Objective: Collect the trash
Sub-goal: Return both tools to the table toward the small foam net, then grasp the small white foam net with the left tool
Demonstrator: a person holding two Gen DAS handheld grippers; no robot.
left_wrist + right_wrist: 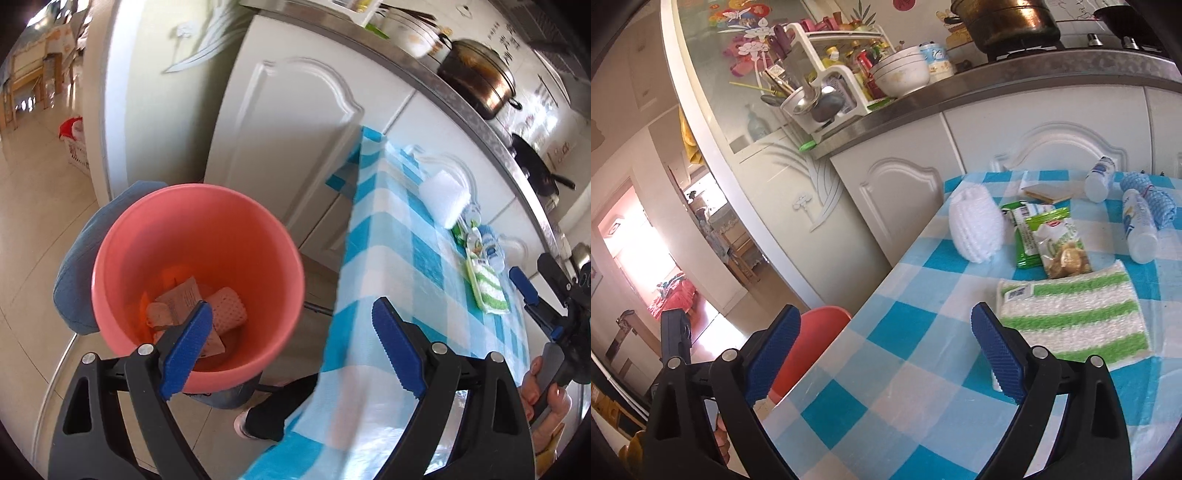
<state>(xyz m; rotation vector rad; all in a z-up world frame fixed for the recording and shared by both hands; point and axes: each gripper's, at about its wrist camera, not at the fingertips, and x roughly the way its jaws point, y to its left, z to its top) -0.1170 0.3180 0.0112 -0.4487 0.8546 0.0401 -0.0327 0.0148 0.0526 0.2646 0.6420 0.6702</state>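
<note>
Trash lies on the counter (pixel 886 369) ahead and right of my right gripper (pixel 886 354): a striped pad (pixel 1078 314) nearest, long side across my jaws, wrappers (pixel 1045 236) beyond. Both jaws are wide, empty. My left gripper (pixel 291 343) hovers at the bin (pixel 192 258), farther off.

A blue-checked table (pixel 886 369) is carrying a striped cloth (pixel 1075 317) at 3 o'clock, snack wrappers (pixel 1045 232), and bottles (pixel 1139 229) toward 1 o'clock.
</note>
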